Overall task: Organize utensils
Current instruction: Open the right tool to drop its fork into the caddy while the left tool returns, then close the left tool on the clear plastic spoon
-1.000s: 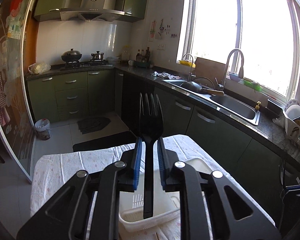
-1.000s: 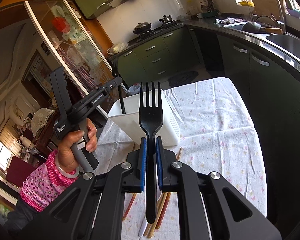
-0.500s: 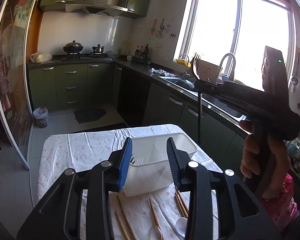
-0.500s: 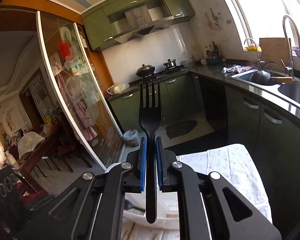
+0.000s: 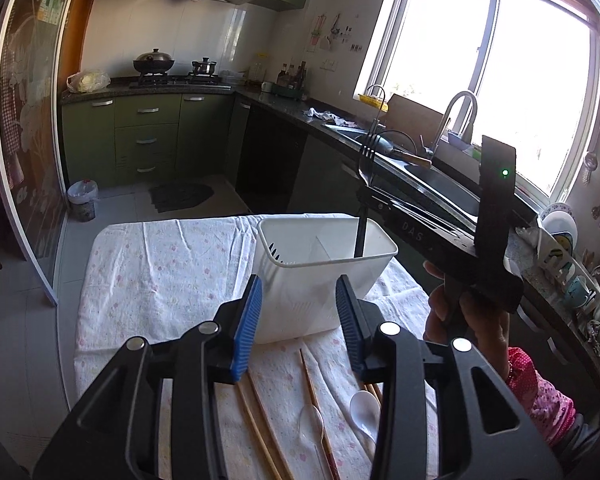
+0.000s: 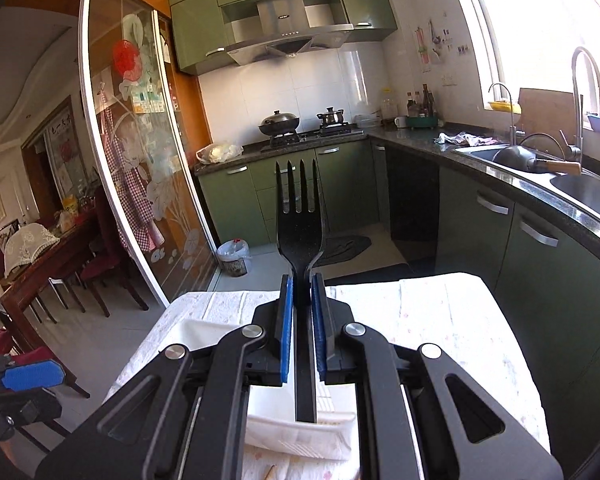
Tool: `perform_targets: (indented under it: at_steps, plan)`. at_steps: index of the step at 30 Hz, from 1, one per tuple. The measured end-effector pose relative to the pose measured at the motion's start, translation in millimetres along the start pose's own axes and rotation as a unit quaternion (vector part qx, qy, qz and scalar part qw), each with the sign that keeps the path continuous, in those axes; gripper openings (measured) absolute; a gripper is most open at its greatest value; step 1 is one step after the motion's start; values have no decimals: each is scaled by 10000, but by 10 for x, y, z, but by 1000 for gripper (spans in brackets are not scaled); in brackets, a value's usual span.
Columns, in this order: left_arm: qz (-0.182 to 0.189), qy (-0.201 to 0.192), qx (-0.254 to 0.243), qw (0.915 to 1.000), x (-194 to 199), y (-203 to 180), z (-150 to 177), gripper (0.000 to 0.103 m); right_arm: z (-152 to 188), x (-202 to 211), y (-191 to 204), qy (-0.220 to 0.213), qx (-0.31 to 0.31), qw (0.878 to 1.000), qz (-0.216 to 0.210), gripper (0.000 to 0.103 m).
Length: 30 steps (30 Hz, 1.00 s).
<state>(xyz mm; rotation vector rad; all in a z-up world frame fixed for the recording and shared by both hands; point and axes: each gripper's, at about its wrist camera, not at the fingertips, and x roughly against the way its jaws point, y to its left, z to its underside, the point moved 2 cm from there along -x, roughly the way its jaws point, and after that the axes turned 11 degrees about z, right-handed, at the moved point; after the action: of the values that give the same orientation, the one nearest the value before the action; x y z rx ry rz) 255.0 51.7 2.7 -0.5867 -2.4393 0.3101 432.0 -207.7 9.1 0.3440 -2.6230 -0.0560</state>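
Plainly mid-drop: right gripper (image 6: 300,312) pinching the black fork (image 6: 299,216) by its neck, blue pads pressed on either side, tines up, handle pointing down into the white caddy (image 5: 320,280); seen from the left wrist view, handle tip just below the caddy rim, in the compartment on the sink side of the divider, though depth past the rim hard to judge. Left gripper (image 5: 298,320) spread wide and holding nothing, hovering just in front of the caddy, over the chopsticks (image 5: 260,420) and white spoons (image 5: 364,408) lying on the clothed bench (image 5: 160,272) on the near side of the caddy.

Risks from here, as a judgement only: letting go too high, so the fork drops, bounces off the caddy floor and tips against the wall or over the rim; handle catching on the divider or rim if lowered at a slant, nudging the light plastic caddy along the cloth or rocking it over; a top-heavy fork leaning hard and tilting the caddy toward the sink; left gripper, so close to the caddy's near wall, bumping it or sweeping chopsticks off the bench edge while reaching down; cloth wrinkles letting the caddy skid.
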Motion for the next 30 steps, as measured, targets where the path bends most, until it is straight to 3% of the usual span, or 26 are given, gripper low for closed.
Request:
perform_targets:
  at_steps: [1,4,5,9,13,18,21,26,30]
  plan:
    - [-5,84,40,10000,-21,10,28,39,45,13,-4,74,32,10000,7,13]
    - [-19,416,196,9989,-100,25,135,41,168,90,-50,216,111,9997,68,38]
    - [-16,563,261,9981,-132,17,174,42,203,121,-71,267,139,9995,76,41]
    - [-5,1315,576,9896,-325,6,430,44,327,358,-238,386,-9,9992,-64,41]
    - [15,2131,864,9732,-596,42,775,44,529,658,-399,579,24,9981,-214,41]
    - [-82,2827,967,9543,-903,63,1139,43,874,897,-589,934,-11,9950,-350,41]
    - [-162,3027,964,9481,-1031,51,1247,43,1033,955,-686,1104,-81,9932,-369,41]
    - [-276,3047,748,9491,-1126,-62,1249,43,1145,986,-770,1213,-156,9916,-413,41]
    - [-375,3183,634,9451,-1223,-137,1265,43,1140,964,-777,1286,-219,9902,-500,41]
